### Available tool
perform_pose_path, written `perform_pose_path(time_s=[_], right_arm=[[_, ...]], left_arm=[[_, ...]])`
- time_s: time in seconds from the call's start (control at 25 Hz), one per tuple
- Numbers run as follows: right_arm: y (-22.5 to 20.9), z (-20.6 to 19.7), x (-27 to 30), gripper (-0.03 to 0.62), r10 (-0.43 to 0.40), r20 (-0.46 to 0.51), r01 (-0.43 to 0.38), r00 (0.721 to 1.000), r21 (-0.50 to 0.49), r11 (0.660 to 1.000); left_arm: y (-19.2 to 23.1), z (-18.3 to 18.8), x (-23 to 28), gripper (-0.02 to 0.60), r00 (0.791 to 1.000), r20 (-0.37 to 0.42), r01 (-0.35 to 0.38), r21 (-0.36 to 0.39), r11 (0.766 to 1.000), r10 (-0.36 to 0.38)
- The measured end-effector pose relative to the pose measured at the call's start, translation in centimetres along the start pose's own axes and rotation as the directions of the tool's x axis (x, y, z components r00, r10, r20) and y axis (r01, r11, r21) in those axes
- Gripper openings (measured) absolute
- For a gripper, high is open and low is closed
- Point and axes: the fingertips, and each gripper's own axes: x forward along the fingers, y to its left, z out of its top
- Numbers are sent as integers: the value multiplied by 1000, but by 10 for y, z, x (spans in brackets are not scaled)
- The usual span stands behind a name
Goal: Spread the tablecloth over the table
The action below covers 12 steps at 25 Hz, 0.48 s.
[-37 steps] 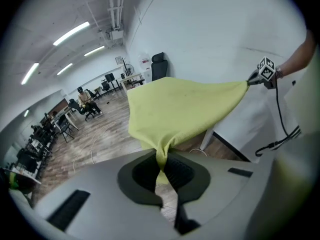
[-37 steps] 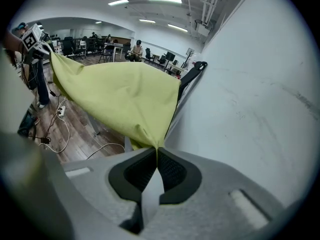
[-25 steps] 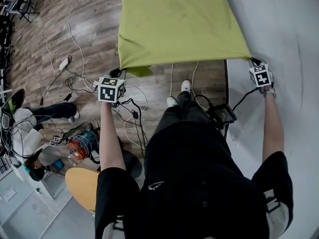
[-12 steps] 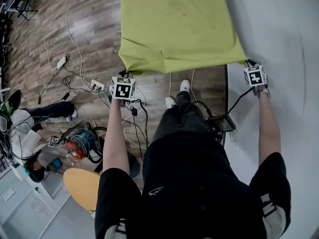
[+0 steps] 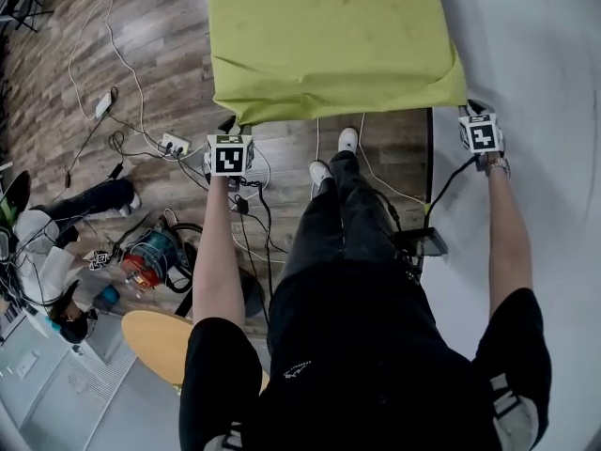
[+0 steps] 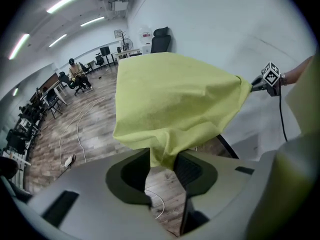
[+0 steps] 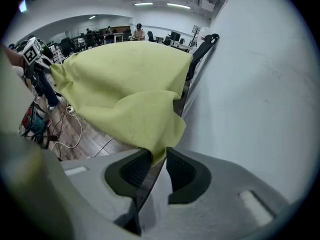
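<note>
The yellow-green tablecloth (image 5: 329, 36) lies flat over the table, and its near edge droops over the front. My left gripper (image 5: 228, 126) is at the near left corner. In the left gripper view its jaws (image 6: 162, 165) have just been opening. The cloth's corner (image 6: 162, 156) hangs loose in the gap and the pads do not press on it. My right gripper (image 5: 468, 111) is at the near right corner. Its jaws (image 7: 158, 159) have also been opening. The cloth tip (image 7: 159, 151) lies between them against one pad, with a gap to the other.
A white wall (image 5: 545, 45) runs close along the right. Cables, a power strip (image 5: 174, 144) and a cable reel (image 5: 150, 256) lie on the wooden floor at left. A round wooden stool (image 5: 160, 346) stands behind my left arm. A person (image 5: 56, 224) sits on the floor at far left.
Both grippers have sunk at the table's near corners. The cloth's near edge has come down with them and now drapes over the front instead of being held taut.
</note>
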Motion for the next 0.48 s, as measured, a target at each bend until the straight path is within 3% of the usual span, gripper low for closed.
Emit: perform_pose_path(time_s=[0.12,0.48], right_arm=[[4,-7,13,126,22,-12,-22,1000,36,999],[21,-24,15,253,69,-43,-63,997,123,990]], left_arm=[[-5,-4,13,189,1000,-5,27,-52,998,-27],[-22,-27,22,245,998,-23,61,-86,994,-63]])
